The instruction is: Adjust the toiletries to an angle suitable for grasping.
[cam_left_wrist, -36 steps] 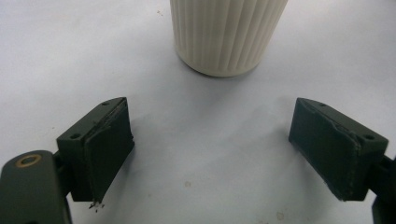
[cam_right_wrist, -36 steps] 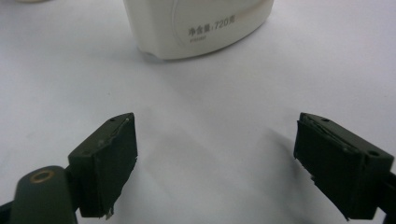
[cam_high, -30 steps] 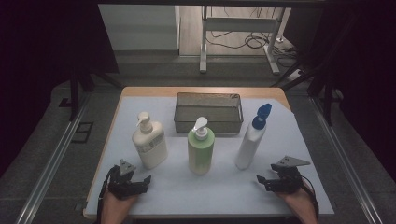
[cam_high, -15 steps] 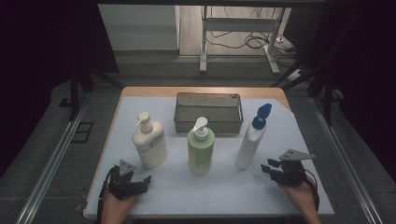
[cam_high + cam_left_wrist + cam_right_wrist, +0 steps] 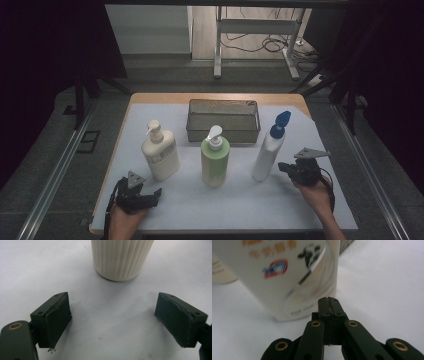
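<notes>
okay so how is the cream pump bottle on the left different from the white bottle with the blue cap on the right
The cream pump bottle is squat and broad with a white pump head; the blue-capped white bottle is taller, slimmer and topped by a blue cap. The cream one stands before the open left tongs; the blue-capped one stands just past the shut right tongs, untouched. Both stand upright on the white table cover.

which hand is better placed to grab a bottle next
Likely left: the left claw stands open, aimed at the ribbed cream pump bottle just ahead. The right claw has just closed on nothing beside the white blue-capped bottle, so it must reopen.
</notes>
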Demonstrator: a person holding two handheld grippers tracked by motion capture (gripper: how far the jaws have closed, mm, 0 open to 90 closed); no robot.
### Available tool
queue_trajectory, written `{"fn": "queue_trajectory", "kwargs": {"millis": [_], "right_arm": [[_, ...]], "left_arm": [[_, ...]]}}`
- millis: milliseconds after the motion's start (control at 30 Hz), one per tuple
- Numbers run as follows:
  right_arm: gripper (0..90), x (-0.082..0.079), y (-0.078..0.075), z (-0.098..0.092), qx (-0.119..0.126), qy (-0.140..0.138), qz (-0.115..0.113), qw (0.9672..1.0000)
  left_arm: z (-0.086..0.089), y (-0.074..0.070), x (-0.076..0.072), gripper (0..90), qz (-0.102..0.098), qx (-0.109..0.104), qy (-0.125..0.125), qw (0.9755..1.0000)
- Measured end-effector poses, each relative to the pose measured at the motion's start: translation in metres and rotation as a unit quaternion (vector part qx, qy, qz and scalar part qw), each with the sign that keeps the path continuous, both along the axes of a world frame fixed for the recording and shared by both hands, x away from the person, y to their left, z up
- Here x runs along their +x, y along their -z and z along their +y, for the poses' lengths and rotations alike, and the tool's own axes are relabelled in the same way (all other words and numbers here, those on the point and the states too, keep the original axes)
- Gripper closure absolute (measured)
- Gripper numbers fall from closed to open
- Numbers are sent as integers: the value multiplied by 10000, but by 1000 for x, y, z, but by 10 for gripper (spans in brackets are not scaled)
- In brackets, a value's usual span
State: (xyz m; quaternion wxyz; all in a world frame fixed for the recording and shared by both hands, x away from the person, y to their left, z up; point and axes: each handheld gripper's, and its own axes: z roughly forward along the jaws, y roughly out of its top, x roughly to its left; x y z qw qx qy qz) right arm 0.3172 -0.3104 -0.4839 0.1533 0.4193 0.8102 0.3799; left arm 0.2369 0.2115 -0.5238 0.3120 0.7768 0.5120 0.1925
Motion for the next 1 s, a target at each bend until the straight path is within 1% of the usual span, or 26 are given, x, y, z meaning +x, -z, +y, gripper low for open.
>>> {"fn": "queue_trajectory", "kwargs": {"millis": [33,100,167,200,300,367,400,567,633,1000], "right_arm": [[893,6,0,2,19,0,9,10000],[893,11,1,5,-42,37,19,10000],[893,14,2,6,-34,45,24,10000],[894,18,4,7,5,18,67,10000],[894,19,6,8,-56,25,74,10000],[893,19,8,8,-43,15,107,9999],[893,19,9,7,4,-15,139,9999],[893,20,9,7,-33,-5,130,9999],[893,23,9,7,8,5,165,9999],[893,32,9,13,52,3,152,9999]], "left_arm": [[0,0,0,130,0,0,0,10000],[0,0,0,130,-4,1,-3,10000],[0,0,0,130,-4,1,-3,10000],[0,0,0,130,-4,1,-4,10000],[0,0,0,130,-5,1,-4,10000],[0,0,0,130,-4,0,-4,10000],[0,0,0,130,-2,-1,-3,10000],[0,0,0,130,-1,-2,-2,10000],[0,0,0,130,1,-5,0,10000],[0,0,0,130,0,-1,0,10000]]}}
